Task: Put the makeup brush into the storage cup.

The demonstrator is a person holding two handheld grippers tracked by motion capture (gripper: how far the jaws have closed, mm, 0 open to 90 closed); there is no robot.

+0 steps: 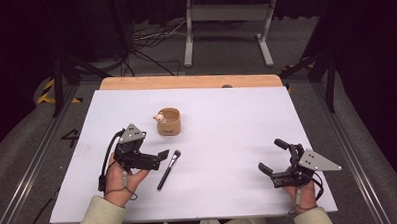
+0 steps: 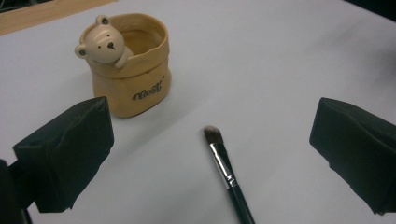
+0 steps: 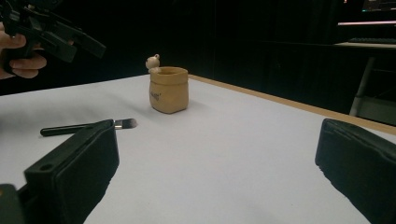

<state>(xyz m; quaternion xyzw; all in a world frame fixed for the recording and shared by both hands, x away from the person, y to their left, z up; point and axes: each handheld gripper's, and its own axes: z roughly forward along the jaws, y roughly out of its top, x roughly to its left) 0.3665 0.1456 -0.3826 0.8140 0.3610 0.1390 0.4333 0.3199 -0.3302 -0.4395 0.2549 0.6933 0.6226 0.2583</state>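
Gaping wide and empty, left tongs (image 1: 164, 154) hover beside the brush (image 1: 169, 169); right tongs (image 1: 272, 157) likewise spread.

White worktop (image 1: 227, 141), wooden strip (image 1: 190, 82) along its far edge. Grey floor (image 1: 224, 46) beyond, tangle of dark cables (image 1: 151, 41) on it. White metal stand (image 1: 228, 21) with two legs past the far edge. Yellow-black tape (image 1: 48, 92) on floor at left. Metal rail (image 1: 33, 163) beside the worktop's left side. Dark surroundings.
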